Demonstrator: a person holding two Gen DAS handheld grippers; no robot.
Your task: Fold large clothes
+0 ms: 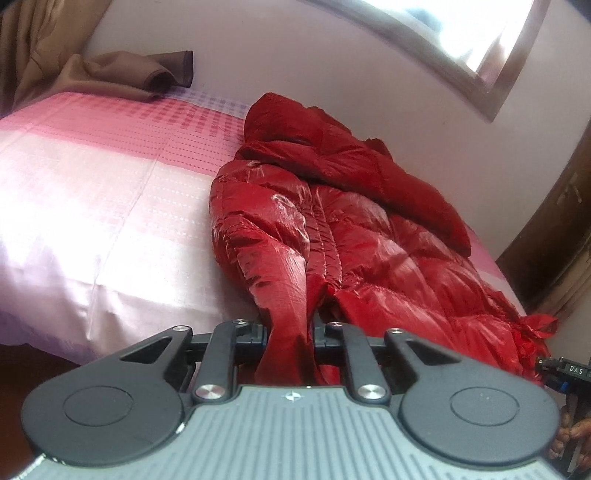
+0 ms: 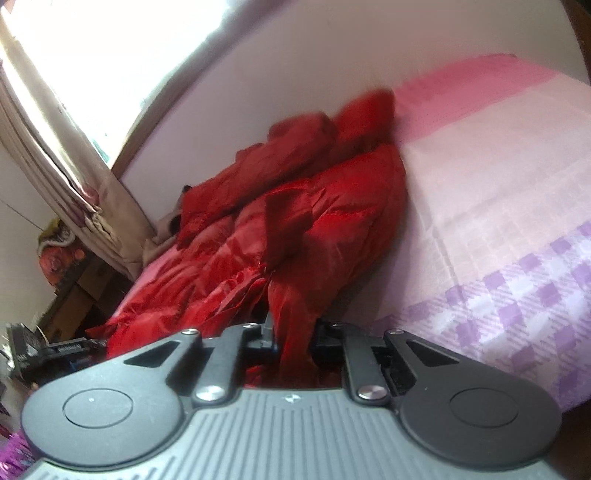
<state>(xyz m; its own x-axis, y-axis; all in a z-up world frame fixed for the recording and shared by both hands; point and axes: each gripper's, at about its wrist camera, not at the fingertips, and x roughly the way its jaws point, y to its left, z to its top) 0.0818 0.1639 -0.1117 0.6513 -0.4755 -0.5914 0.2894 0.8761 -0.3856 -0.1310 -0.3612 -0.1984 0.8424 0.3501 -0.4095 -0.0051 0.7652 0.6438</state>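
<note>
While the coat lies lengthwise on the bed, close to the wall-side edge with its hood toward the far end, we hold its near hem at two corners. Our left gripper has its fingers pinching a gathered strip of red fabric, and our right gripper is pinching another bunch of the hem in the same way. We judge the fold to be at an early stage: a sleeve seems laid across the coat's body, but the length is not yet doubled over, so the hem has yet to go up toward the hood, and any further halving is left too.

Much is hard to read. The right wrist view is blurred, so the coat's far folds run together there. Our fingertips are buried in fabric in both views, and we cannot tell how deep the bite is. The coat's wall side is hidden by its own bulk, and the window is washed out. A brown curtain lies on the bed's far corner.
</note>
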